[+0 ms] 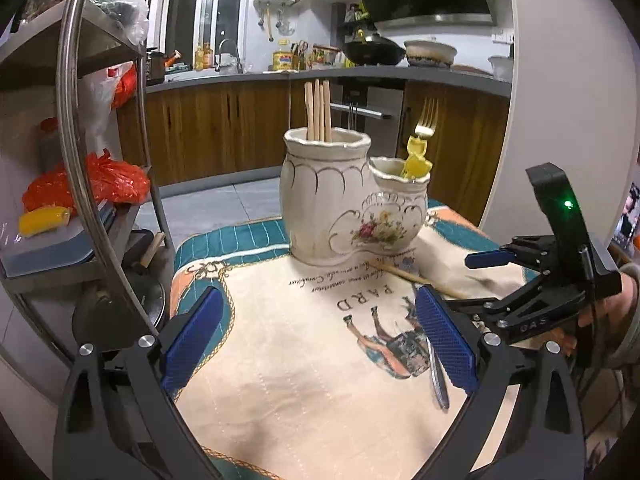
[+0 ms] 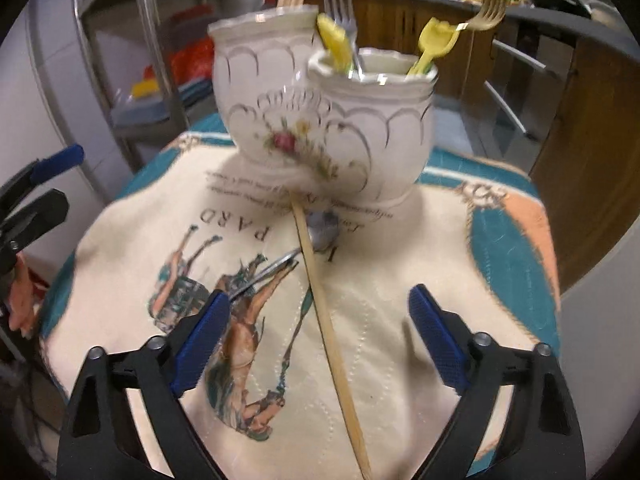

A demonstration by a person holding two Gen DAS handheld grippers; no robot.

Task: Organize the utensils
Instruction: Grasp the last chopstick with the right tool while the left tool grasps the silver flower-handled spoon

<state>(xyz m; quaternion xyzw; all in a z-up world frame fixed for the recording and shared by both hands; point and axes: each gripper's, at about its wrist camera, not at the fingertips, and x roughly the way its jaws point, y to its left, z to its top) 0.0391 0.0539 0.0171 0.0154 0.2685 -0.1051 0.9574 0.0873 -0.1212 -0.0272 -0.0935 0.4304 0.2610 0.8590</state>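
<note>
Left wrist: left gripper (image 1: 320, 340) gapes wide, empty; ceramic holder (image 1: 340, 208) at twelve o'clock, cloth (image 1: 280, 380) lettered "PARD".

Right wrist: right gripper (image 2: 320, 340) wide, nothing clasped, straddling the loose chopstick (image 2: 332, 340) running six to twelve. Thin, stiff, light, likely slippery; pinch mid-shaft.

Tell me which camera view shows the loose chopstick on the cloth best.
The right wrist view: the chopstick runs nearly its whole length between the open fingers, from the ceramic holder toward the camera. The left wrist view shows only a short stretch.
</note>
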